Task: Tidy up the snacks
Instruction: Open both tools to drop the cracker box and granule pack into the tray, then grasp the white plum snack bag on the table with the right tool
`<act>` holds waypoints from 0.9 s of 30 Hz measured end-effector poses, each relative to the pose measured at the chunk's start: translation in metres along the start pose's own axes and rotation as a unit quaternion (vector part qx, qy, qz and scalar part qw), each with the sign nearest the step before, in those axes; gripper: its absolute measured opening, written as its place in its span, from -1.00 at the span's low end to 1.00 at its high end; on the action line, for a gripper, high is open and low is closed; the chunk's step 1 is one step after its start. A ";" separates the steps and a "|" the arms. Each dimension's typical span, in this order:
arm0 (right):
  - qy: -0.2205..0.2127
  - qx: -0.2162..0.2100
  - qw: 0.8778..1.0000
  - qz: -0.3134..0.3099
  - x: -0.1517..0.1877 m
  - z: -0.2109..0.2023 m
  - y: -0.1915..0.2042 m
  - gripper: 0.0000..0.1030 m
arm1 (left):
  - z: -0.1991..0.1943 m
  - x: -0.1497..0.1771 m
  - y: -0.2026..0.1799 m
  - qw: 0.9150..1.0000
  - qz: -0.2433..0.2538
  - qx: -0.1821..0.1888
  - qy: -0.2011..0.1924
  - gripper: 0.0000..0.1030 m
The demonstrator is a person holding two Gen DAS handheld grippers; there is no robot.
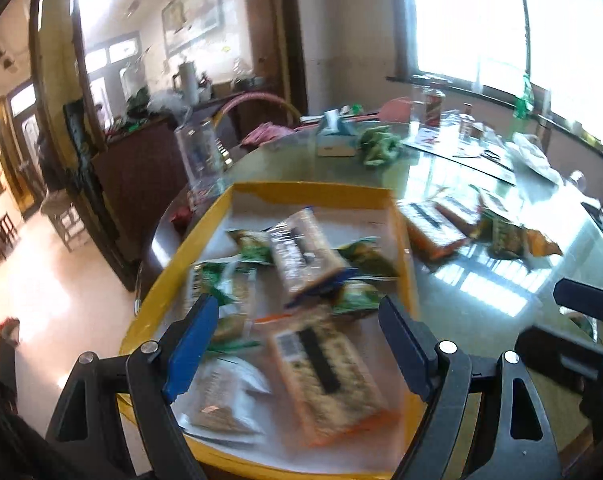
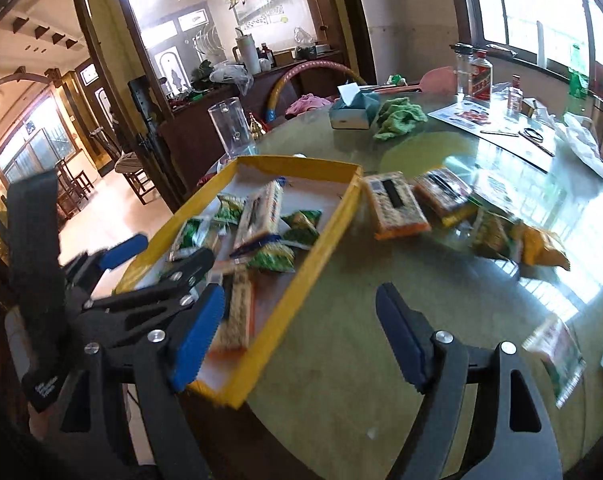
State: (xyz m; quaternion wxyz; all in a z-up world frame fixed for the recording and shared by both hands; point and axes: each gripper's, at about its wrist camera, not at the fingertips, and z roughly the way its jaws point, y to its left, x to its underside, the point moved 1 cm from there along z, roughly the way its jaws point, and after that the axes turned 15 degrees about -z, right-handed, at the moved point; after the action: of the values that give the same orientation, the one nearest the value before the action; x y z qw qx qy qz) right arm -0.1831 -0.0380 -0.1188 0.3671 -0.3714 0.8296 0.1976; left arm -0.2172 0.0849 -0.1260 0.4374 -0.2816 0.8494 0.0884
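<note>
A yellow tray (image 1: pixel 301 190) (image 2: pixel 293 162) sits at the near left of the glass table and holds cracker packets (image 1: pixel 329 380) and small green packets (image 1: pixel 365 256). My left gripper (image 1: pixel 297 302) hovers open over the tray's near end, clear of the packets below it. It also shows in the right wrist view as the left gripper (image 2: pixel 173 248). My right gripper (image 2: pixel 300 291) stands open above the tray's right wall and bare table, holding nothing. Right of the tray lie two orange-edged cracker packets (image 2: pixel 397 208) (image 1: pixel 433 228) and a green and a yellow packet (image 2: pixel 497 232).
Behind the tray stand a clear tumbler (image 2: pixel 231 128), a tissue box (image 2: pixel 353 112) and a green cloth (image 2: pixel 399 118). Bottles (image 2: pixel 481 76) and papers sit at the far right. Another packet (image 2: pixel 557 356) lies near right. The round table's edge (image 2: pixel 269 432) curves close below the tray.
</note>
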 end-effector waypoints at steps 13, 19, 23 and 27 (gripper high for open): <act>0.013 0.031 0.998 0.051 0.079 -0.060 -0.090 0.52 | -0.013 0.030 -0.067 0.996 -0.008 0.080 0.028 0.60; 0.036 0.089 0.991 0.091 0.102 -0.066 -0.142 0.53 | -0.015 0.044 -0.088 0.991 0.028 0.115 0.056 0.60; 0.062 0.088 0.988 0.112 0.109 -0.049 -0.183 0.54 | -0.013 0.051 -0.099 0.987 0.045 0.134 0.079 0.60; 0.087 0.064 0.990 0.095 0.105 -0.020 -0.208 0.54 | -0.008 0.052 -0.110 0.984 0.059 0.142 0.093 0.60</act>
State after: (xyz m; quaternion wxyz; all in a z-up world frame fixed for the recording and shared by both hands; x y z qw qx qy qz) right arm -0.0819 -0.2337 -0.1968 0.2957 -0.2821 0.9011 0.1449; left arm -0.1853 -0.0302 -0.1519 0.3860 -0.1728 0.9055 -0.0341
